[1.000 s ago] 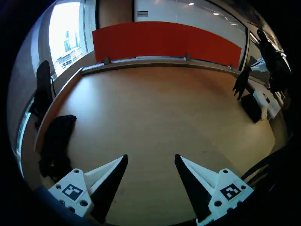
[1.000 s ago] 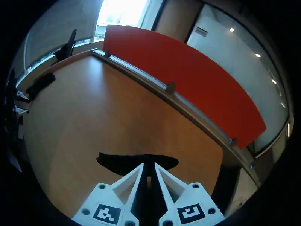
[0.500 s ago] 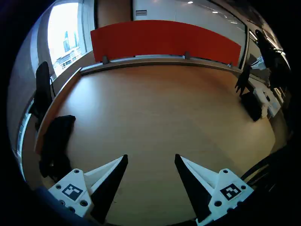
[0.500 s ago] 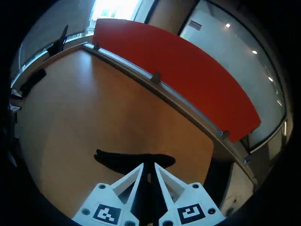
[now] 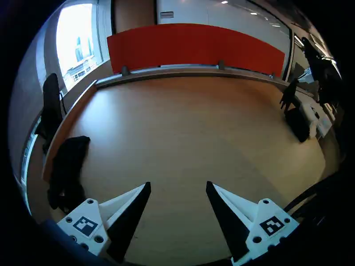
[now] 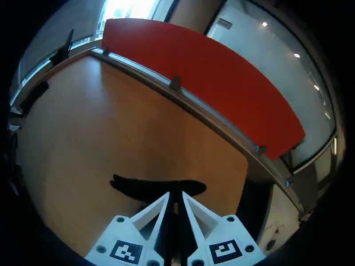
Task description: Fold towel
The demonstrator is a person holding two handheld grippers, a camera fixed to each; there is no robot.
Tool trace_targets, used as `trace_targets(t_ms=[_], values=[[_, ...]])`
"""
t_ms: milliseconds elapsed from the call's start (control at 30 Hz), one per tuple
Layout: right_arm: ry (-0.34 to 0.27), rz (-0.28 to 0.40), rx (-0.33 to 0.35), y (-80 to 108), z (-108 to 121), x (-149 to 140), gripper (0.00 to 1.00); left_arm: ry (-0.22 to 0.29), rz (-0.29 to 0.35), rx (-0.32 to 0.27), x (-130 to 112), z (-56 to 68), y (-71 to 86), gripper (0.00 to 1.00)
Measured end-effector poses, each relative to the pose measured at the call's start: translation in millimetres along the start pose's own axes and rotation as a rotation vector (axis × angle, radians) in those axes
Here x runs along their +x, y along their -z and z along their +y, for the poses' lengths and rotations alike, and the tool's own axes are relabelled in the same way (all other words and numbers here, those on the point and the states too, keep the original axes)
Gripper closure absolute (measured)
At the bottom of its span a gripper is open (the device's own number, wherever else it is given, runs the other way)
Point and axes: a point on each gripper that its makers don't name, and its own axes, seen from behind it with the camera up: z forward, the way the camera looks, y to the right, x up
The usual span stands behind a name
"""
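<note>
Right gripper shifts, towel stays clamped

In the right gripper view, the red partition (image 6: 208,75) has slid toward the upper left since a second ago. The right gripper (image 6: 175,195) has its jaws almost together, clamped on the dark towel (image 6: 142,188), which spreads to both sides just past the tips, over the wooden table (image 6: 111,128). The left gripper (image 5: 178,184) has not moved and its jaws stand wide apart, holding nothing. A black bundle (image 5: 66,166) lies at the table's left edge
</note>
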Motion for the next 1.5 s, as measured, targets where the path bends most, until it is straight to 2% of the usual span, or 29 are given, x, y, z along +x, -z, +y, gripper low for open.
trace_targets(t_ms=[400,700,900,1500], values=[[-0.025,-0.027,-0.012,14.9,2.5,-34.9,0.95,-0.020,0.007,-0.019,5.6,11.2,-2.3,0.08],[-0.113,-0.074,-0.021,24.9,-0.7,-95.8,0.95,-0.035,0.008,-0.034,7.4,17.5,-2.1,0.08],[-0.144,-0.122,-0.028,30.8,-6.6,-139.0,0.95,-0.041,0.006,-0.038,6.3,19.0,-0.7,0.08],[-0.244,-0.217,-0.027,26.6,-16.9,-204.9,0.95,-0.059,0.000,-0.041,5.9,19.5,0.6,0.08]])
